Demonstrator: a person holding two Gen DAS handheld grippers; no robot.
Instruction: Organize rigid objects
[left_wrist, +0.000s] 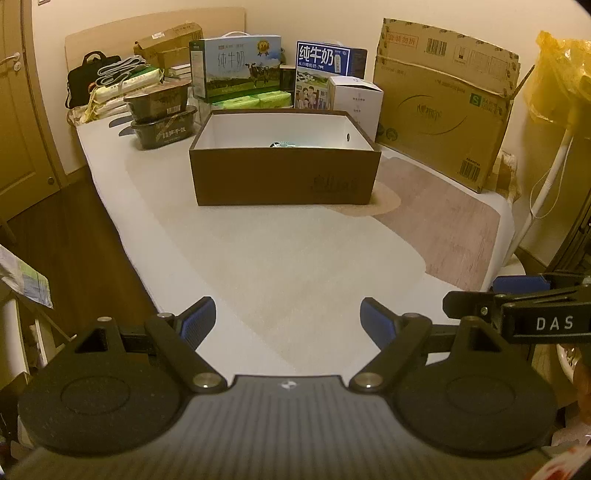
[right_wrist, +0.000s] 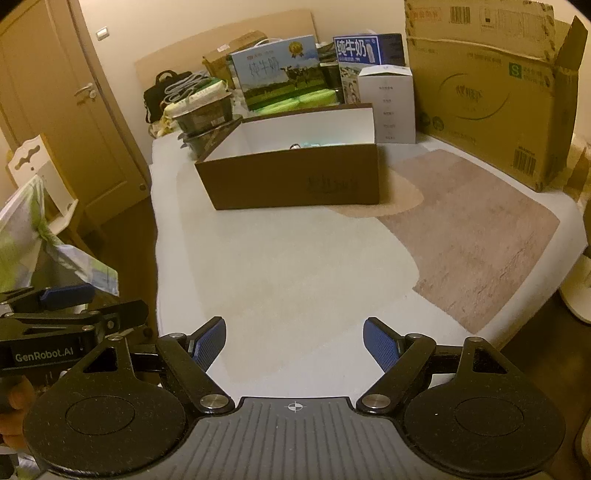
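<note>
Lying well ahead of both grippers, brown box (left_wrist: 284, 177), left fingers (left_wrist: 199, 321) apart, right fingers (right_wrist: 210, 341) apart, empty

"DAS" reads in white on the right gripper (left_wrist: 517, 295) poking in beside the bed's right edge. The left gripper (right_wrist: 66, 295) carries "GenRobot.AI". At the bed's far end, the blue milk carton (left_wrist: 323, 61) shouts "纯牛奶"; the cow-printed milk box (left_wrist: 236, 68) beside it shows the same characters, paler. The big cardboard box (left_wrist: 443, 110) at the far right corner bears a green "S". The rest is too small to read.
</note>
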